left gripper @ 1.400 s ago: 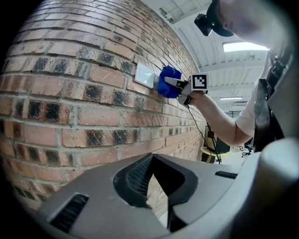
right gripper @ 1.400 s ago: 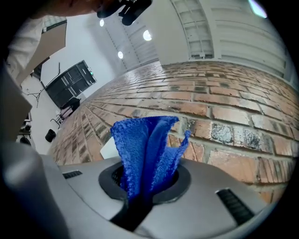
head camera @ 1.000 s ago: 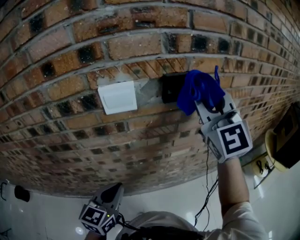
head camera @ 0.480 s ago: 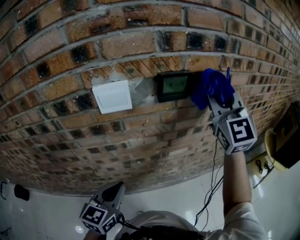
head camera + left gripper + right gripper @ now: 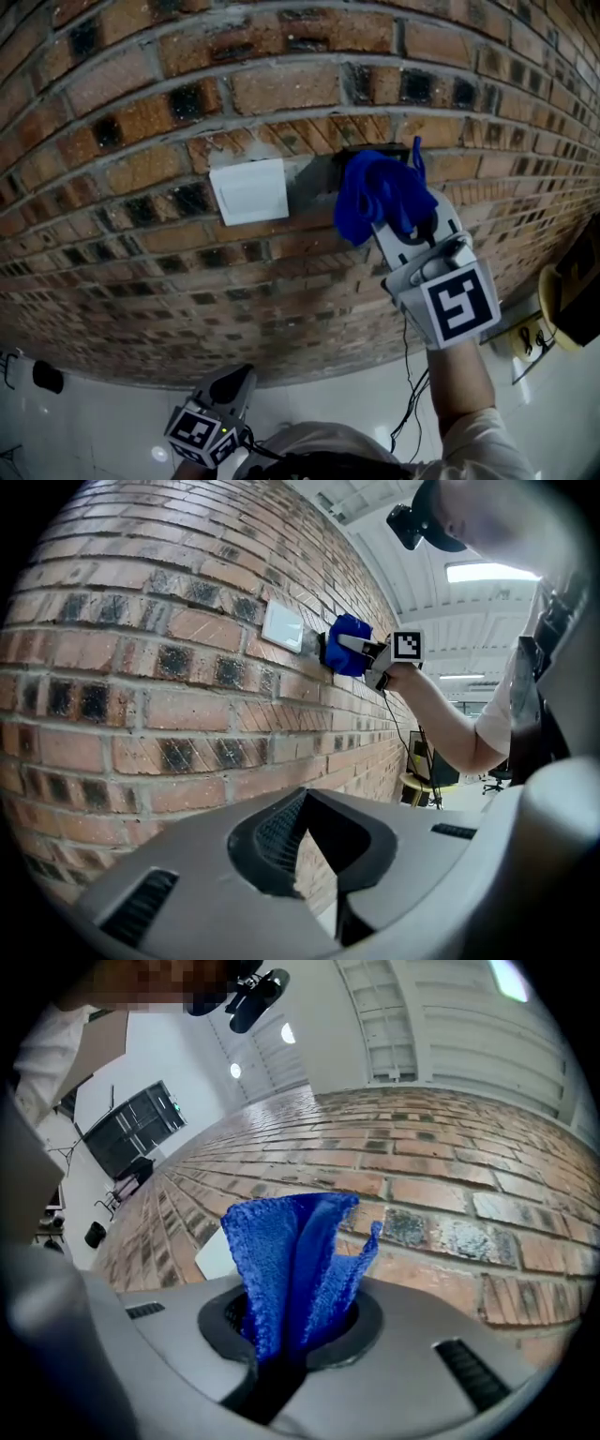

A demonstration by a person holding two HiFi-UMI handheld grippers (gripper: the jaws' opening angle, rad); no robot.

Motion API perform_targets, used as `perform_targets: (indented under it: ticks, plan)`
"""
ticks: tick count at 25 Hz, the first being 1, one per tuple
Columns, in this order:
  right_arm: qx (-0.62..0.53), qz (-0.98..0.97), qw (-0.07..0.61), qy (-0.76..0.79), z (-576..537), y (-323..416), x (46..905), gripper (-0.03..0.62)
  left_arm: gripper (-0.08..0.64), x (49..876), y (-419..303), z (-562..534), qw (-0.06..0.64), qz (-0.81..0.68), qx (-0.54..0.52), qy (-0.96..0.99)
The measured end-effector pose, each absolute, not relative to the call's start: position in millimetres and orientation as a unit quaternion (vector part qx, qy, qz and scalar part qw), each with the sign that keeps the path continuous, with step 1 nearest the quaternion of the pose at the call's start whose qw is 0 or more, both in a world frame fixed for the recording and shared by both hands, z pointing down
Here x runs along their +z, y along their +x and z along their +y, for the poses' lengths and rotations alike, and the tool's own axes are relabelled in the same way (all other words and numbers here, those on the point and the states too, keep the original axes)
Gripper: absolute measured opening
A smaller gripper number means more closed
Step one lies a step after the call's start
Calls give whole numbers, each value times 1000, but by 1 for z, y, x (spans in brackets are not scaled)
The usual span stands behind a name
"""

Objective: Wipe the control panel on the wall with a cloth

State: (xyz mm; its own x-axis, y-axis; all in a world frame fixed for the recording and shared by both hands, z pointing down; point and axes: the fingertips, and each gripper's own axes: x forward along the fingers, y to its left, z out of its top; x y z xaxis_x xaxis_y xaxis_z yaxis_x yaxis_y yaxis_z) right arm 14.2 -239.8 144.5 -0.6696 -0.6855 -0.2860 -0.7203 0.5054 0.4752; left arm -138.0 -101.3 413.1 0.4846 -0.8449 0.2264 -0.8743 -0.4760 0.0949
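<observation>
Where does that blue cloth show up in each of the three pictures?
Head view: blue cloth just right of centre.
Left gripper view: blue cloth small, upper middle.
Right gripper view: blue cloth centre, large, in the foreground.
Shared landmark: white wall plate, just left of it in each.

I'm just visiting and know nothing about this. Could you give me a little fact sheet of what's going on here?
Place: brick wall
Cloth: blue, clamped in the right gripper, held against the panel
Panel: dark, mostly covered by the cloth
White plate: on the wall, left of the panel, uncovered
Left gripper: held low, shut, empty
</observation>
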Motion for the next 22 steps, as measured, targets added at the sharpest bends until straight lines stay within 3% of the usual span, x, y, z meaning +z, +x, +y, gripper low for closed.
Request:
perform_targets:
  ticks: [9,22]
  plan:
    - [279,875,43,-393,-252,-8,139,89,1,415,-145,-102,99,-509,81,851]
    - [299,817,24,-492,-283,112,133,89,1,413,-119,-112,96,-491,85,862]
